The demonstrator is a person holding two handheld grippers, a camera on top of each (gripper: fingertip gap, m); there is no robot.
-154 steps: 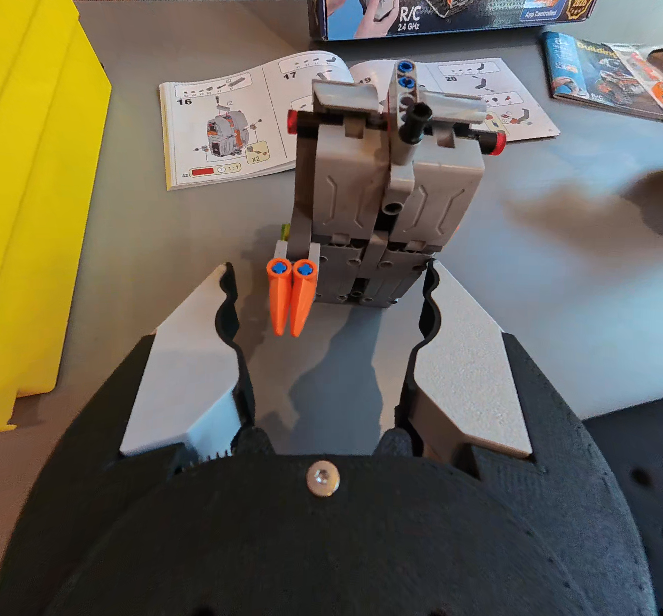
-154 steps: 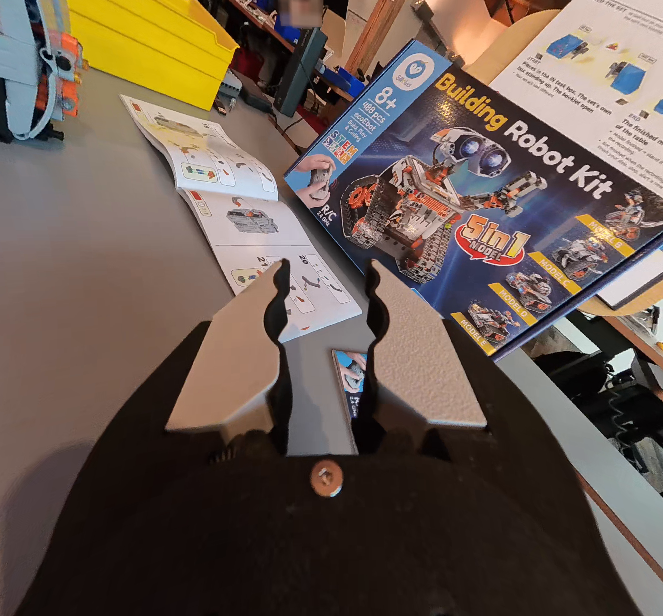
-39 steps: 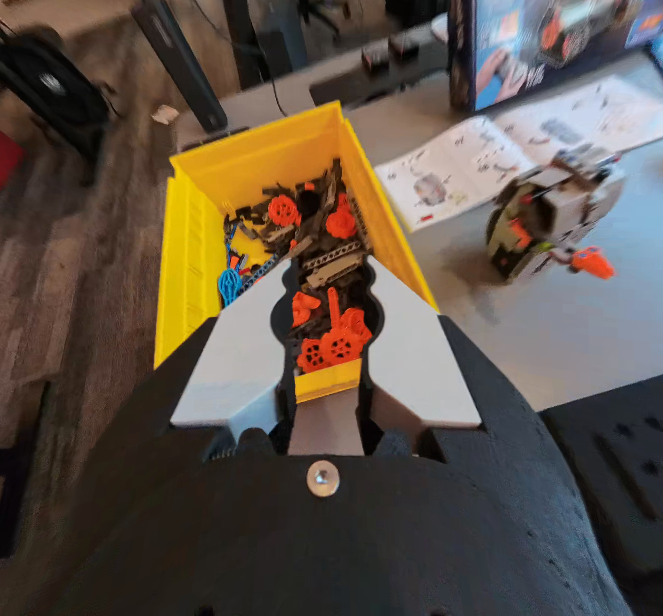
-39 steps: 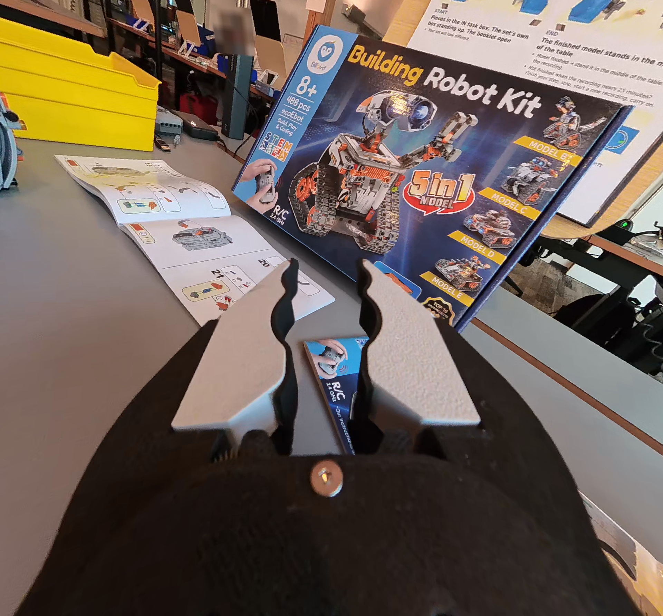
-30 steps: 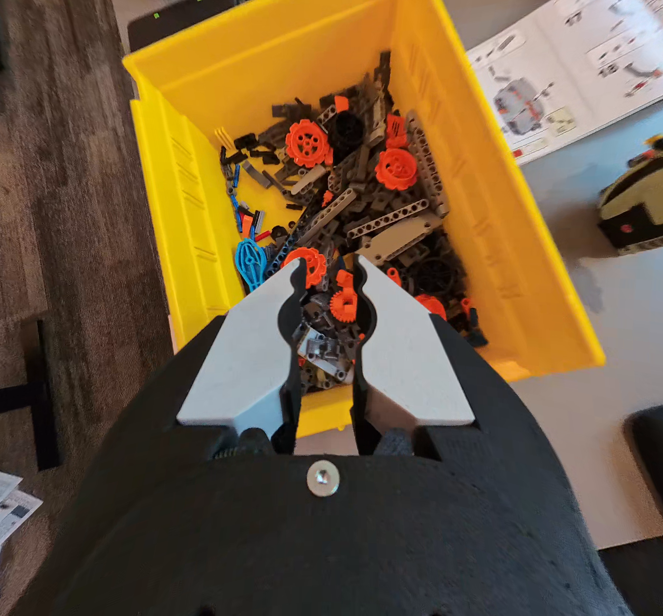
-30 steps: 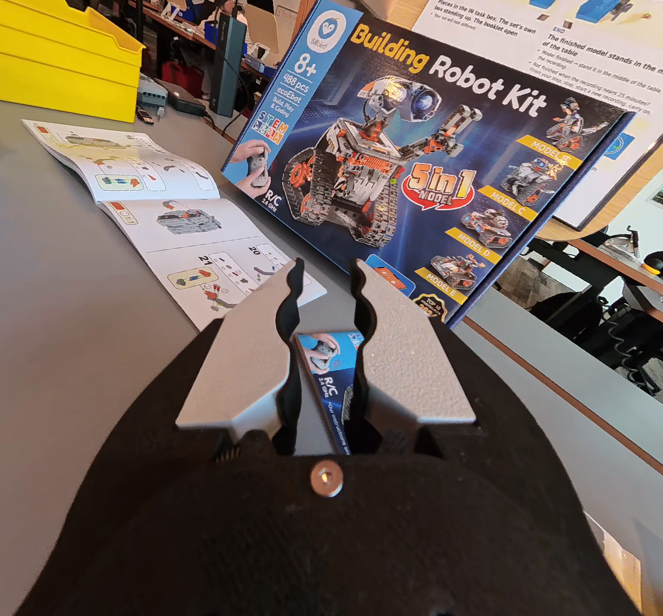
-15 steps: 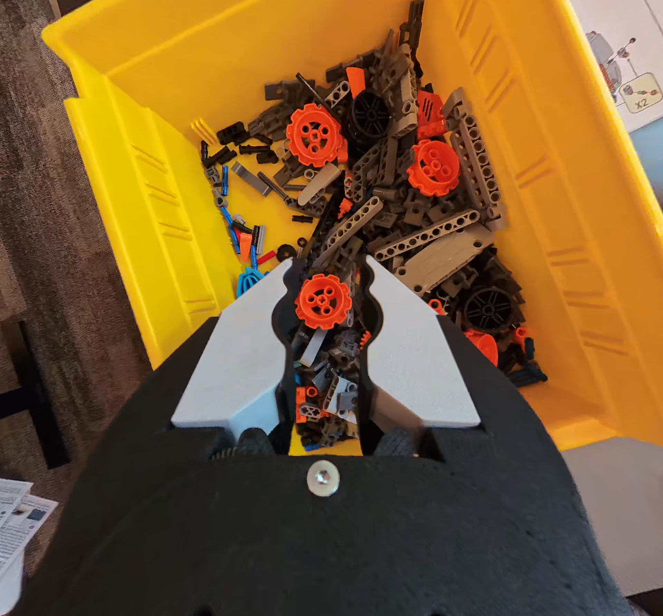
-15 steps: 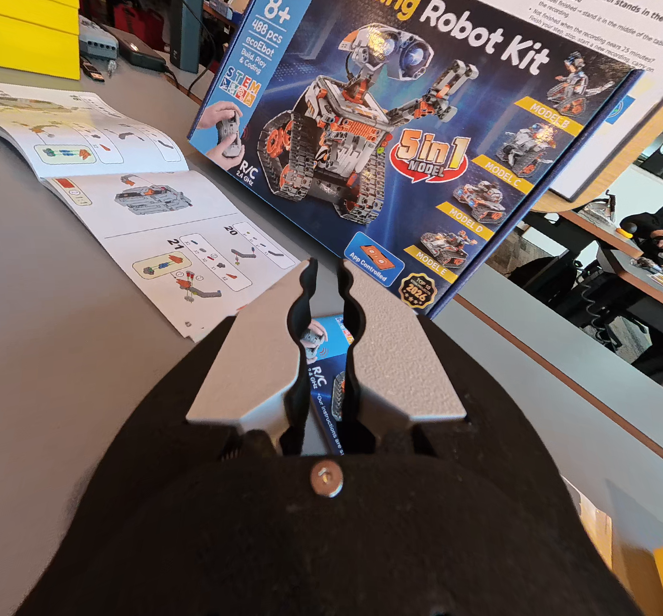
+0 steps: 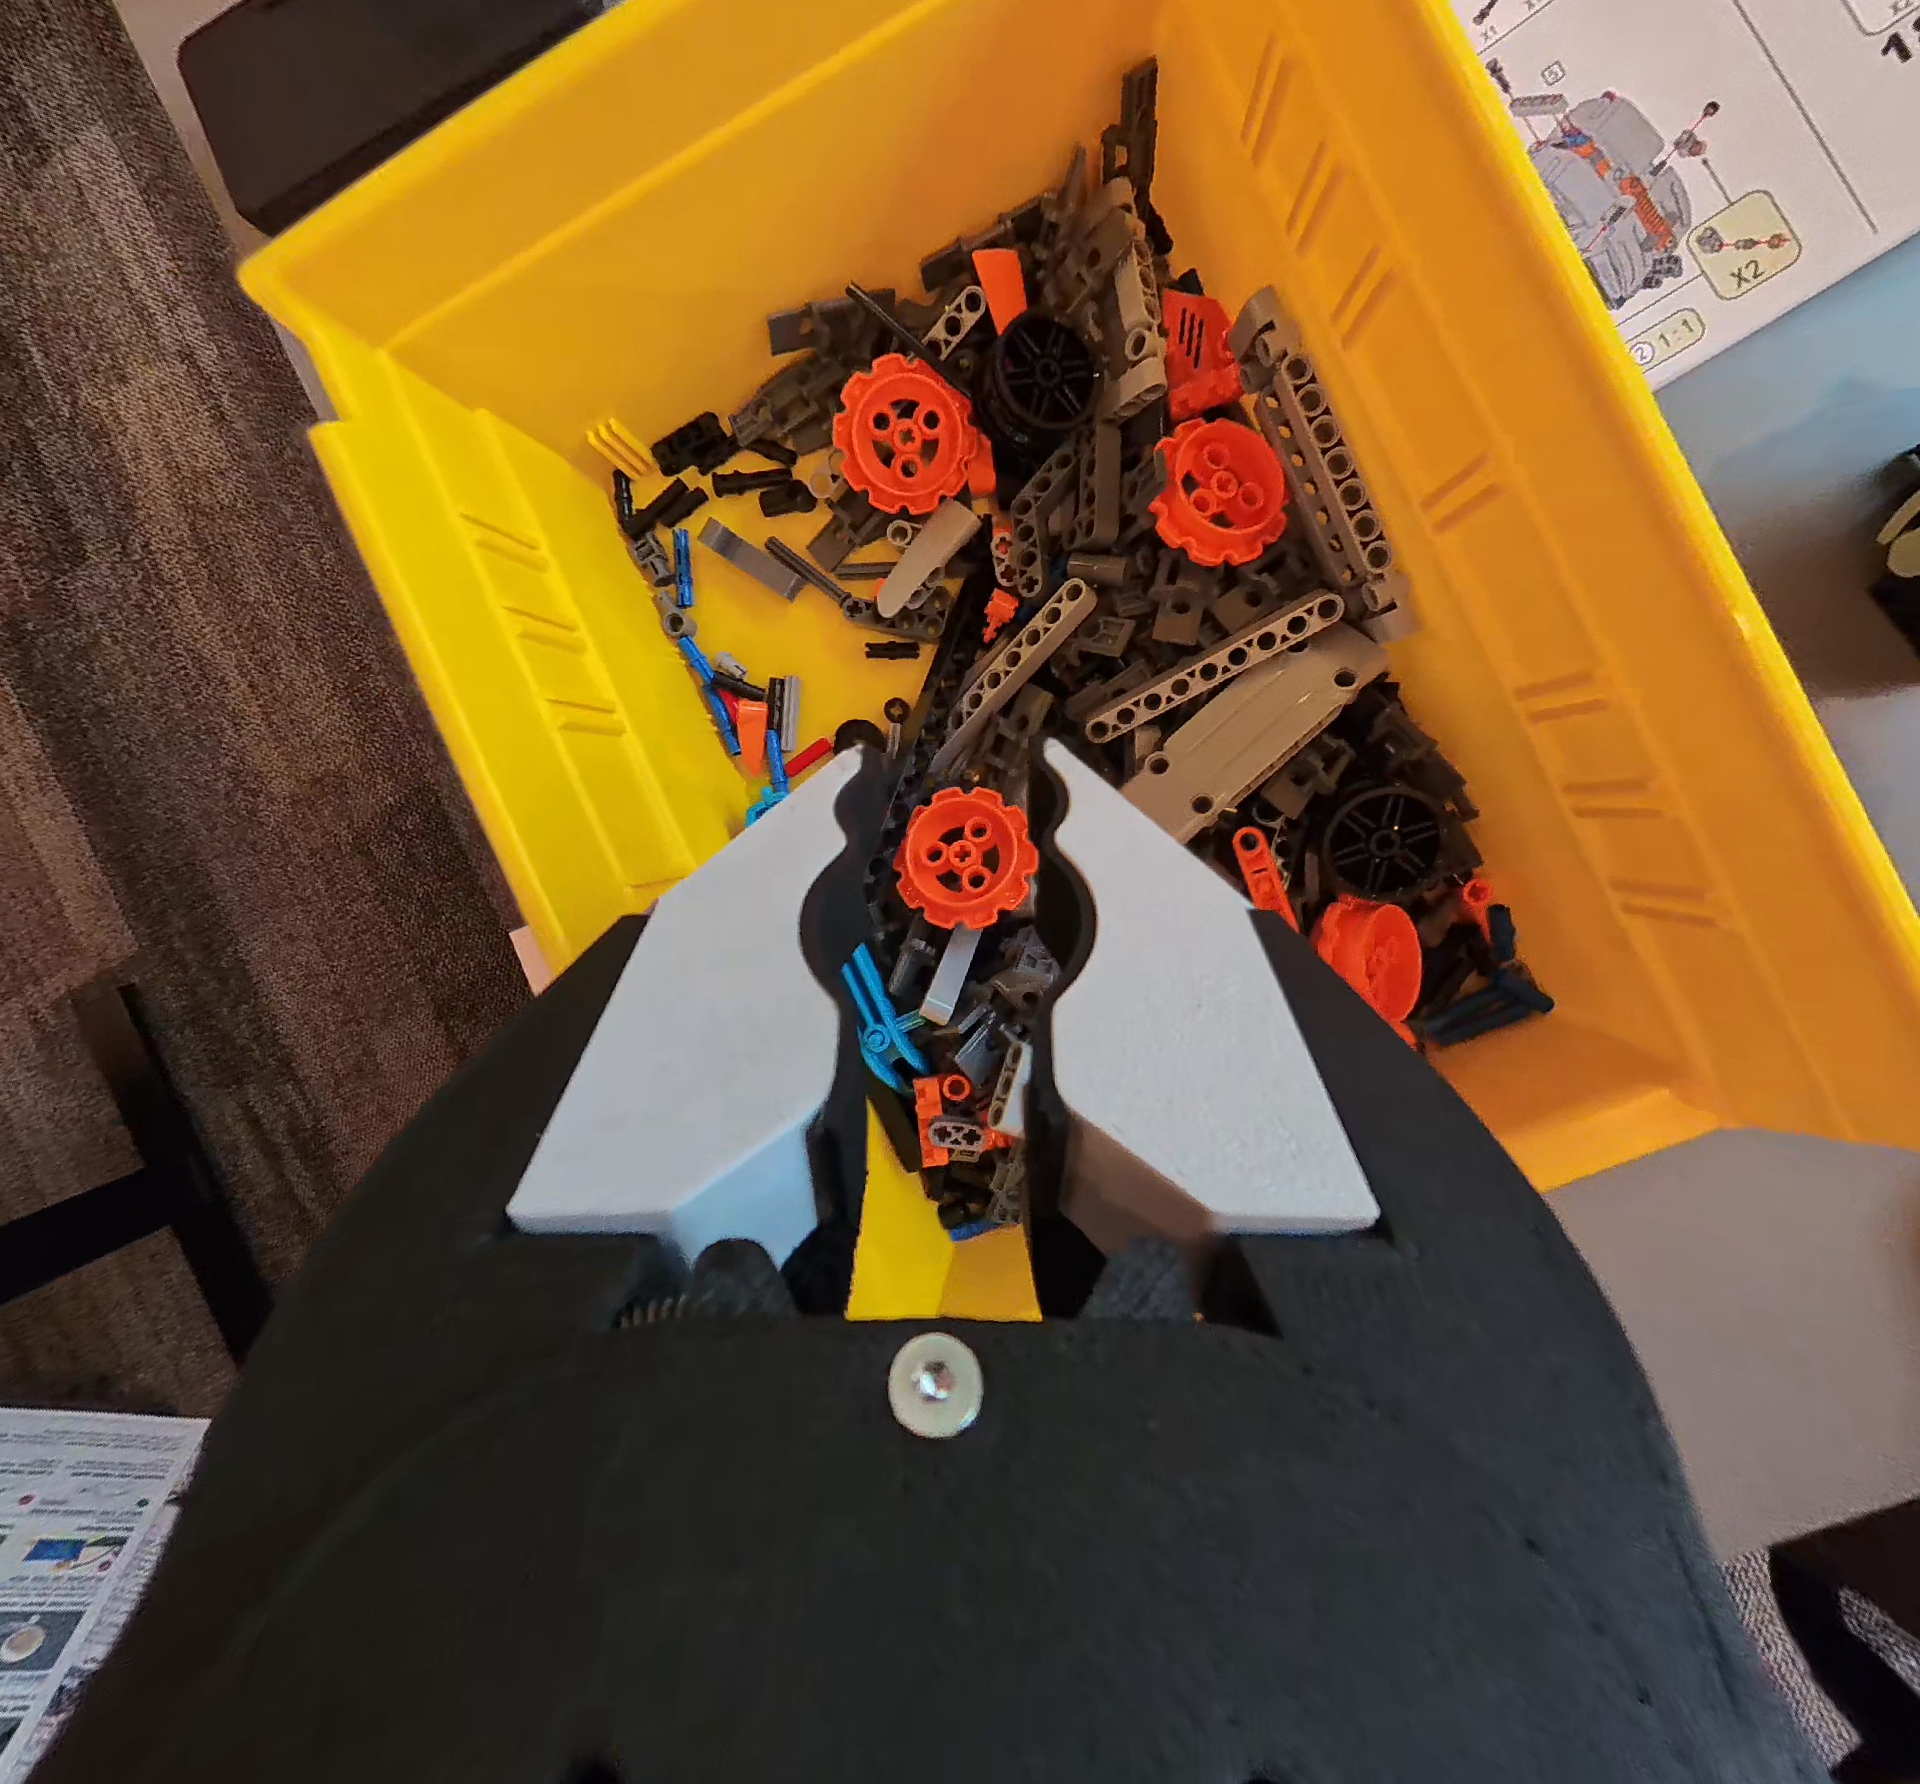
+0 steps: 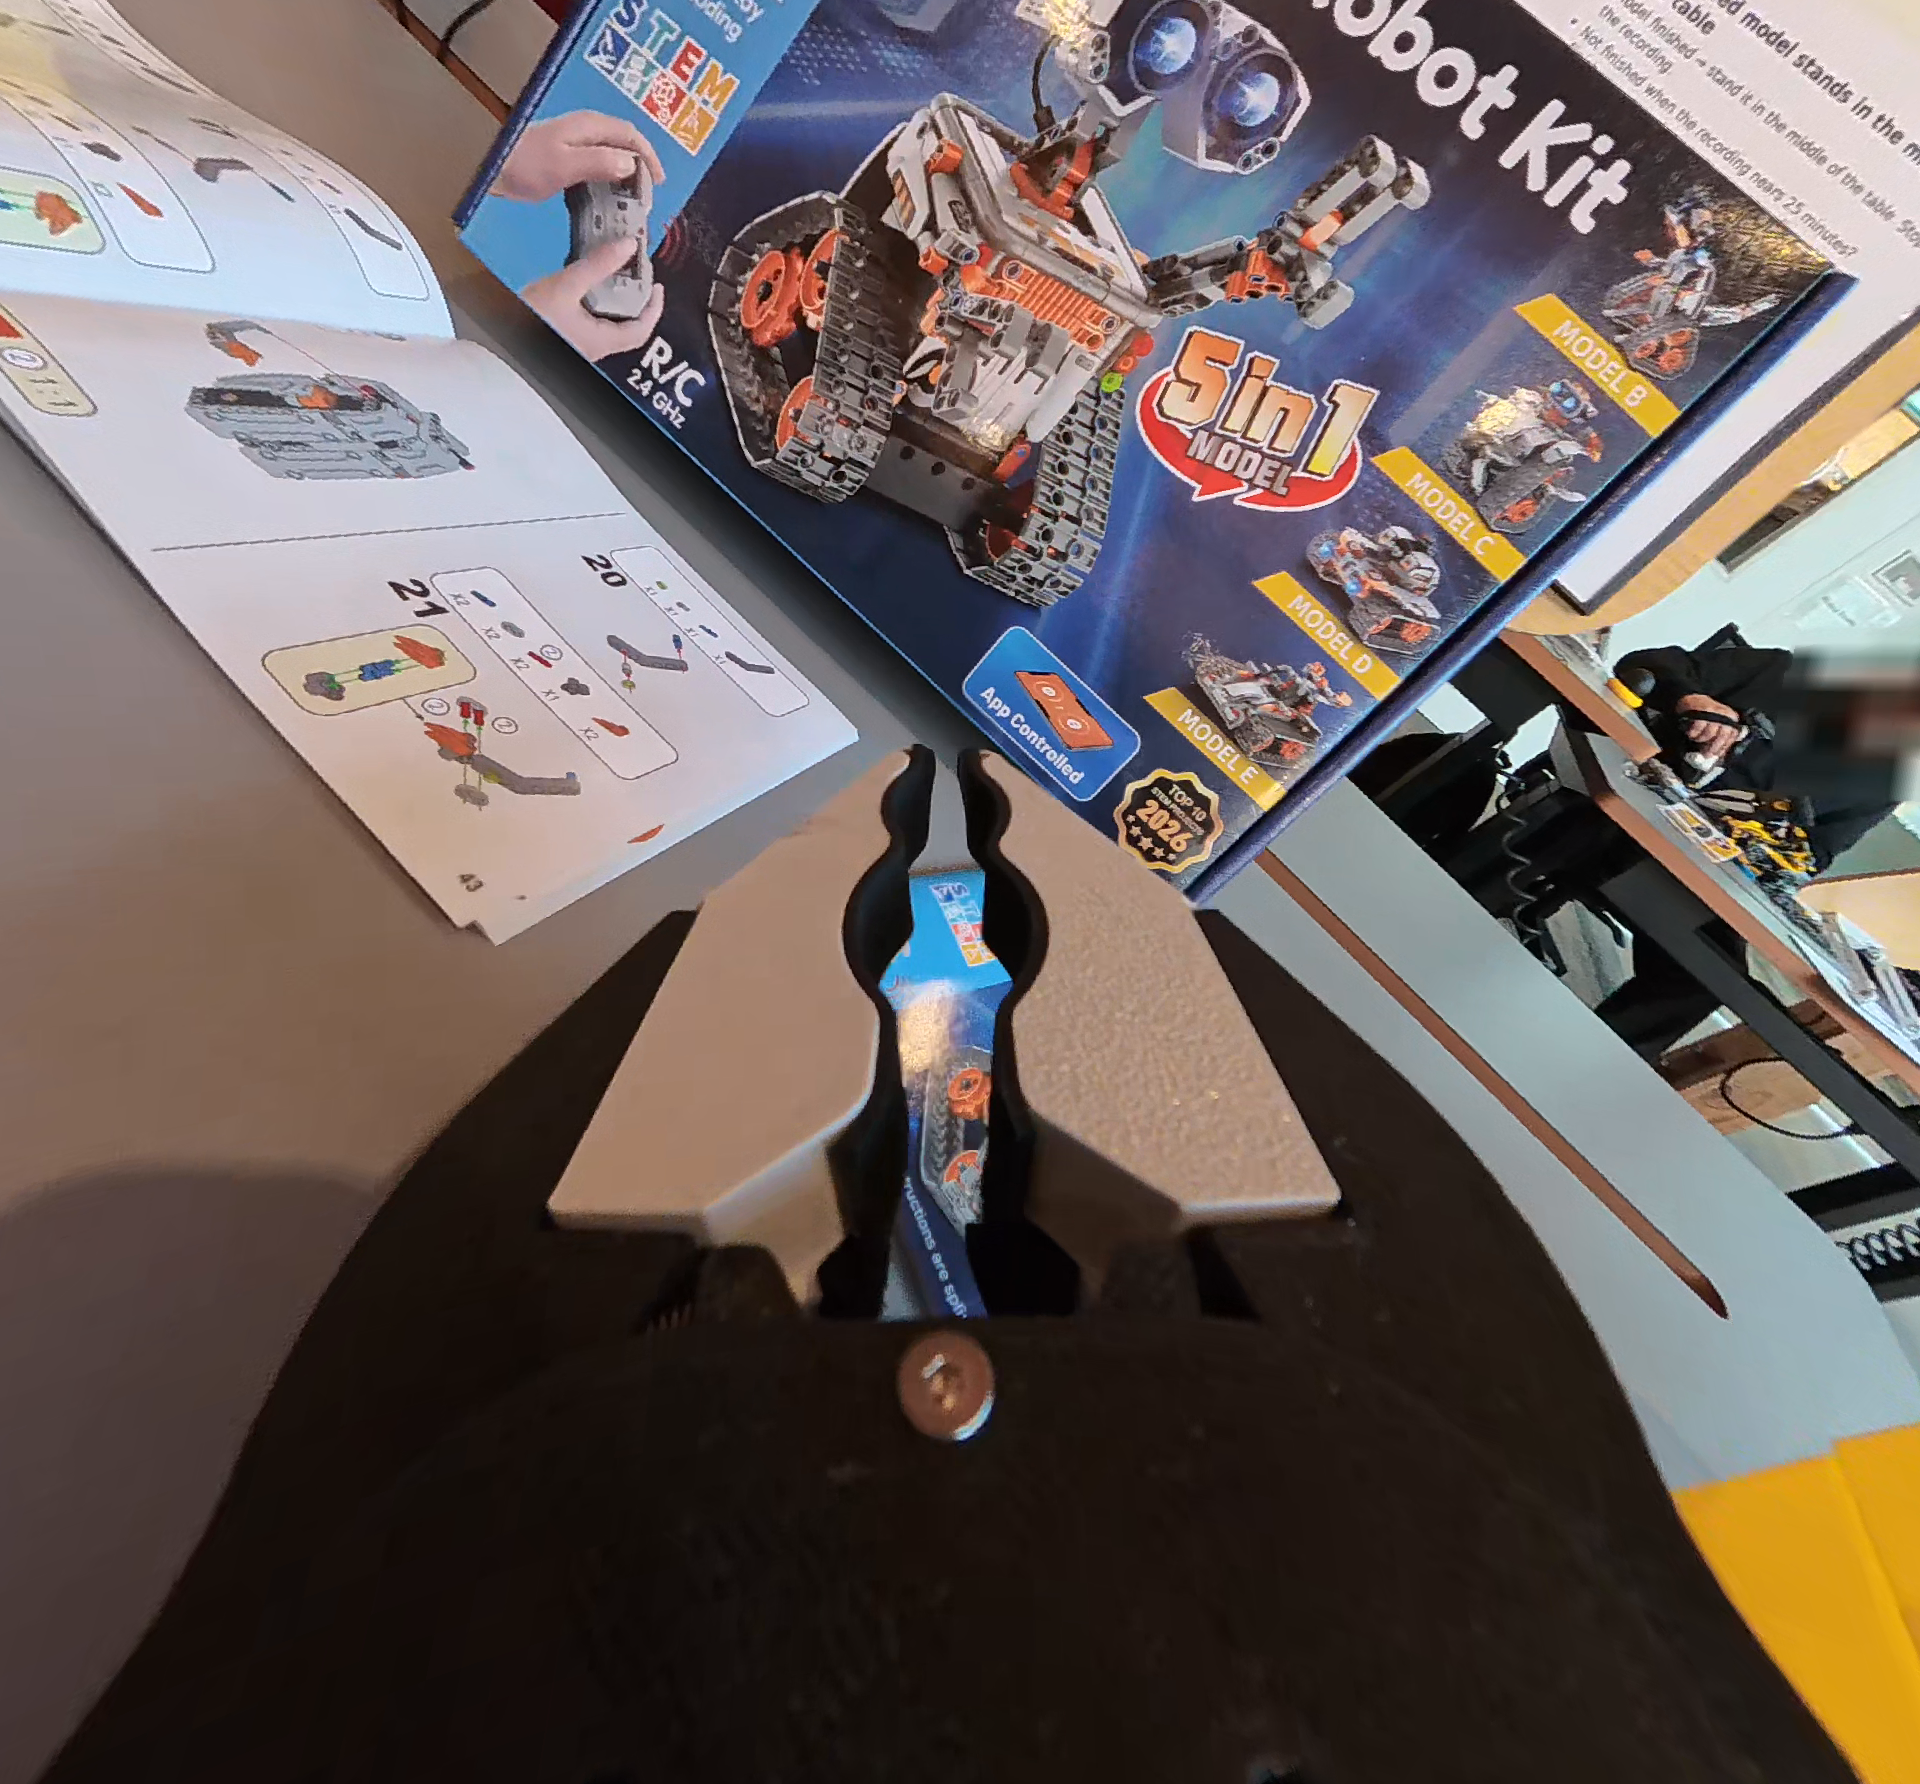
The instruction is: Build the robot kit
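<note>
My left gripper is open and empty, hovering above a yellow bin full of loose building pieces. An orange gear lies in the pile right below the gap between the fingers. Two more orange gears, black wheels and grey holed beams lie farther in. My right gripper is shut with nothing in it, low over the grey table. Under it lies a small blue booklet.
An open instruction booklet lies left of the right gripper and also shows beside the bin. A blue kit box stands behind it. A part-built model peeks in at the right edge. A person sits at a far table. Left tips to right tips: about 55 cm.
The left gripper left the grey model, swung left over the yellow bin and came down closer to the pieces, jaws narrower. The right gripper closed and dipped toward the small blue booklet.
</note>
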